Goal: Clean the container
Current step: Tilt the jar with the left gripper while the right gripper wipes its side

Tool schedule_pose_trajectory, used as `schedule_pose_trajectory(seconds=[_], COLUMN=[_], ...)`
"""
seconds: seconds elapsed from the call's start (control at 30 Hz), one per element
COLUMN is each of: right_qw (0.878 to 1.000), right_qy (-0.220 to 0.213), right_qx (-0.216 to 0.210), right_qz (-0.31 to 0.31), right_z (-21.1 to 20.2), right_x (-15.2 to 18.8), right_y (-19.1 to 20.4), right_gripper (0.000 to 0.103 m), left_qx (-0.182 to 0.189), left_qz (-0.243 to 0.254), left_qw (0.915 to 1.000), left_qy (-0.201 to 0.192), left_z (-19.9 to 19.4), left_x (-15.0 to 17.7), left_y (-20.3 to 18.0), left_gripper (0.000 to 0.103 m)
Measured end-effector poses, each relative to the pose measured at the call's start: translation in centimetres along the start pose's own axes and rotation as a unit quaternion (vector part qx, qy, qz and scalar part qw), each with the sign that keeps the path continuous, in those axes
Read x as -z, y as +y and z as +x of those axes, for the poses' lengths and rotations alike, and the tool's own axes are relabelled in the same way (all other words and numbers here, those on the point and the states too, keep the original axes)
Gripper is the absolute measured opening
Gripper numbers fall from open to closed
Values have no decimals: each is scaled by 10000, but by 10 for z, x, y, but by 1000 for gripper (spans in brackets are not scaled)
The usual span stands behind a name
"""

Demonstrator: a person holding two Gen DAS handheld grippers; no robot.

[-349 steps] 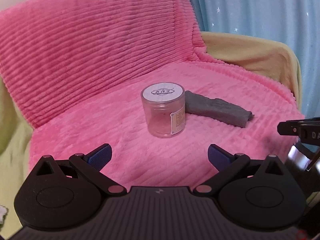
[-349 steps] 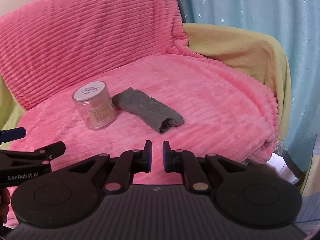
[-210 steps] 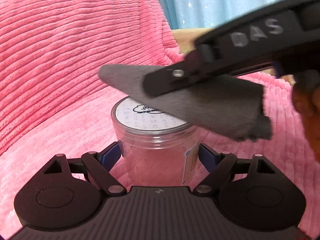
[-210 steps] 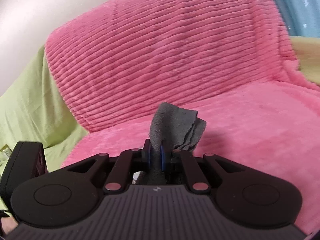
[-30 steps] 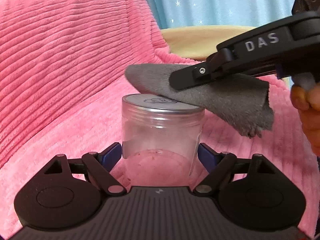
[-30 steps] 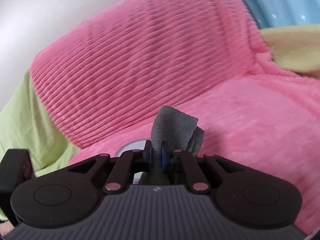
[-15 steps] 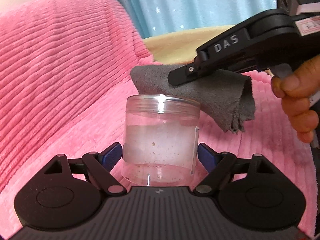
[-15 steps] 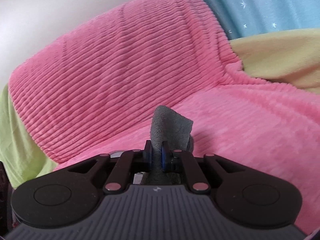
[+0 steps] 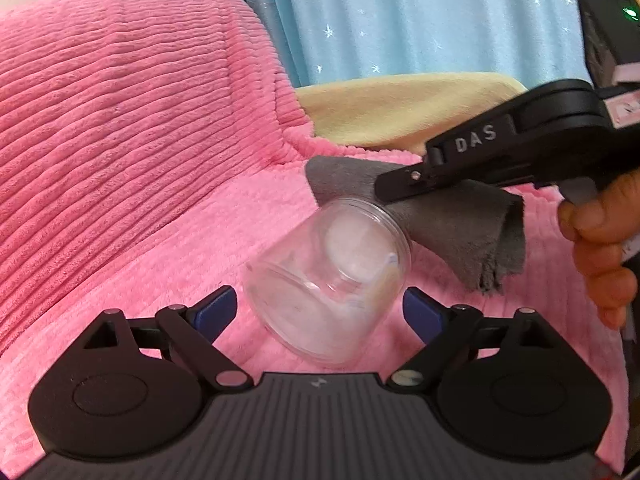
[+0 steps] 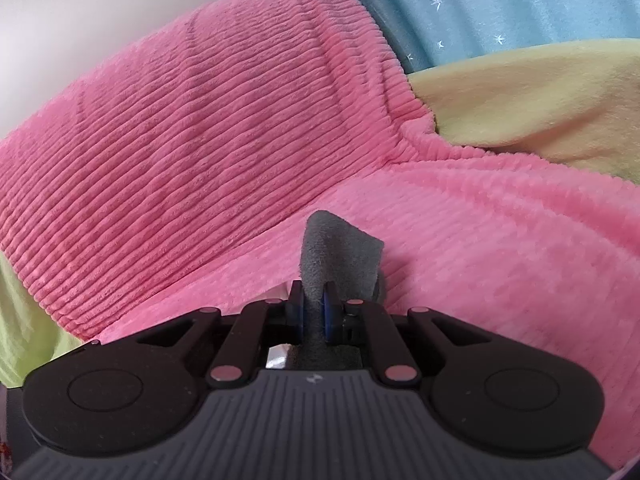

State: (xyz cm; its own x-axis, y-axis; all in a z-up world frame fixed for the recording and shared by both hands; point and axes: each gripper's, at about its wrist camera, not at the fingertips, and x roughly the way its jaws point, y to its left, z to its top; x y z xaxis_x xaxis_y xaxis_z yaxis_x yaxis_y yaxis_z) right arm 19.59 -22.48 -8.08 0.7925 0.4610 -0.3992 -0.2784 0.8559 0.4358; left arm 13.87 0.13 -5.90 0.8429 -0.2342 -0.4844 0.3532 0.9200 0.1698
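The clear plastic jar is tilted to the right between the blue pads of my left gripper, whose jaws stand wide and clear of its sides. My right gripper is shut on the grey cloth. In the left wrist view the right gripper comes in from the right and the cloth touches the jar's upper rim. The jar is almost hidden in the right wrist view.
A pink ribbed blanket covers the seat and backrest. A yellow cover lies behind it on the right, green fabric on the left. Blue starred curtains hang at the back. The person's hand holds the right gripper.
The left gripper has opened and let go of the jar, which has tipped over to the right. The right gripper still presses the cloth against the jar's top.
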Motion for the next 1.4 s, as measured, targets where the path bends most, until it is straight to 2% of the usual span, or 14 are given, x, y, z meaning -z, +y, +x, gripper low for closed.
schedule_pose_trajectory(seconds=[0.17, 0.27, 0.63, 0.73, 0.8, 0.87, 1.03, 1.23, 1.4], right_qw=[10000, 9999, 9998, 9997, 9997, 9997, 9997, 9997, 9998], right_qy=[15, 7, 59, 41, 33, 33, 73, 78, 13], right_qx=[-21, -2, 29, 68, 84, 105, 131, 53, 22], right_qz=[91, 149, 204, 249, 239, 228, 215, 232, 189], right_z=[-4, -5, -2, -3, -3, -3, -1, -1, -5], right_x=[0, -3, -5, -5, -5, -5, -3, -5, -6], right_y=[-9, -15, -23, -24, -23, -22, -21, -18, -16], right_gripper=[7, 7, 7, 7, 7, 7, 7, 7, 7], left_qx=[-39, -20, 857, 1018, 954, 697, 119, 259, 355], left_qz=[191, 145, 115, 327, 490, 516, 196, -139, -286], left_qw=[9998, 9997, 9960, 9937, 9935, 9955, 9992, 9993, 9988], left_qy=[109, 206, 245, 331, 370, 380, 314, 241, 200], left_z=[16, 20, -1, -5, -8, -11, -3, 19, 23], left_x=[0, 1, -5, -2, 1, 5, 6, 10, 9], left_y=[-3, -2, -20, -29, -30, -26, -8, 3, 7], left_gripper=[94, 94, 94, 94, 94, 94, 100, 101, 96])
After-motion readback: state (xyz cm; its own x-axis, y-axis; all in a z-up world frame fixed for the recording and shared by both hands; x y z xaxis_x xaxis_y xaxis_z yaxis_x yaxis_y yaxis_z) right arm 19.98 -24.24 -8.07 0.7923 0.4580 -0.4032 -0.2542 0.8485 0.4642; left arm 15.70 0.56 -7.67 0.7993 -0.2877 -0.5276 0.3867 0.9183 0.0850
